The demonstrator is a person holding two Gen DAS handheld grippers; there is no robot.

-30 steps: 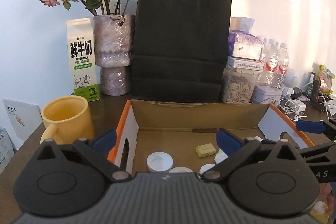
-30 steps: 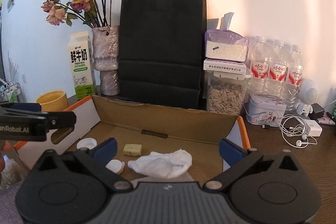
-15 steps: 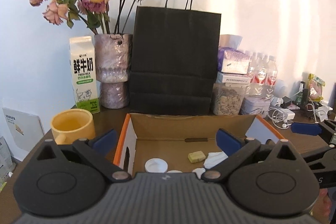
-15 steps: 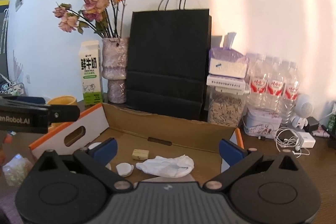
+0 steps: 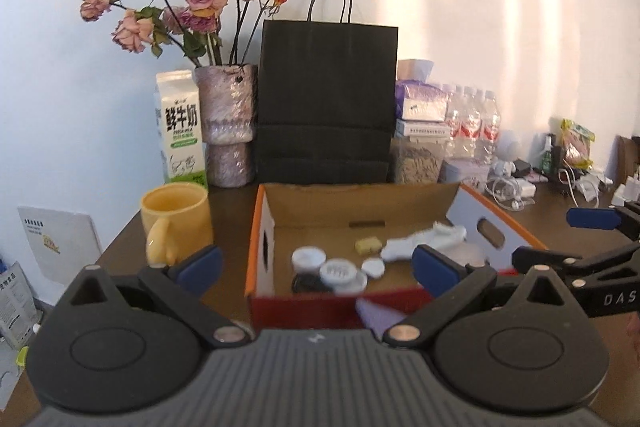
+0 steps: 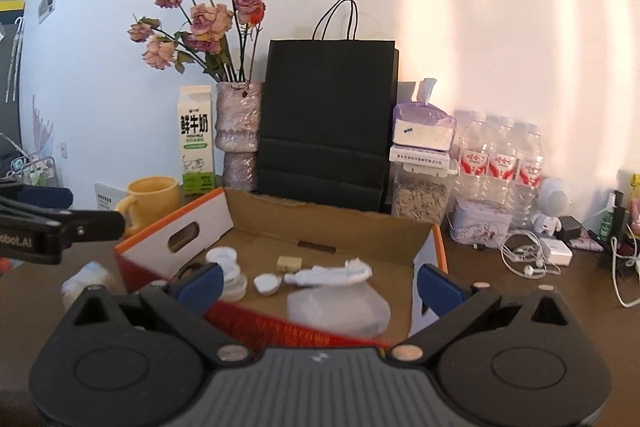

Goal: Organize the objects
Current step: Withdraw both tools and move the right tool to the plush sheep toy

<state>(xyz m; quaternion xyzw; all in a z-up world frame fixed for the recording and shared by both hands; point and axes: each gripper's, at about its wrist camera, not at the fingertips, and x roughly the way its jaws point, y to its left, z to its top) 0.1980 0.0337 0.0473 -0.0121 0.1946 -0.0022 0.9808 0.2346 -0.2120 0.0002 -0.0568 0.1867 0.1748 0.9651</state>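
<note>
An open cardboard box (image 5: 256, 227) with orange edges and a red near wall sits mid-table. Inside lie a crumpled white tissue (image 5: 424, 243), a small yellowish block (image 5: 368, 245), white caps (image 5: 308, 257) and a dark ring. In the right wrist view the same box (image 6: 328, 227) also holds a clear plastic piece (image 6: 340, 307) beside the tissue (image 6: 328, 273). My left gripper (image 5: 318, 265) hovers open and empty before the box's near wall. My right gripper (image 6: 320, 283) is also open and empty, near the box's right front. A yellow mug (image 5: 176, 219) stands left of the box.
Along the wall stand a milk carton (image 5: 182, 131), a vase of dried roses (image 5: 228, 123), a black paper bag (image 5: 324, 103), a tissue pack and seed jar (image 6: 420, 163), and water bottles (image 6: 500, 155). Earphones and a charger (image 6: 536, 251) lie right. A small clear packet (image 6: 88, 279) lies left of the box.
Both grippers have drawn back and risen away from the box, so its red near wall and more of its contents now show. Both stayed open and empty.
</note>
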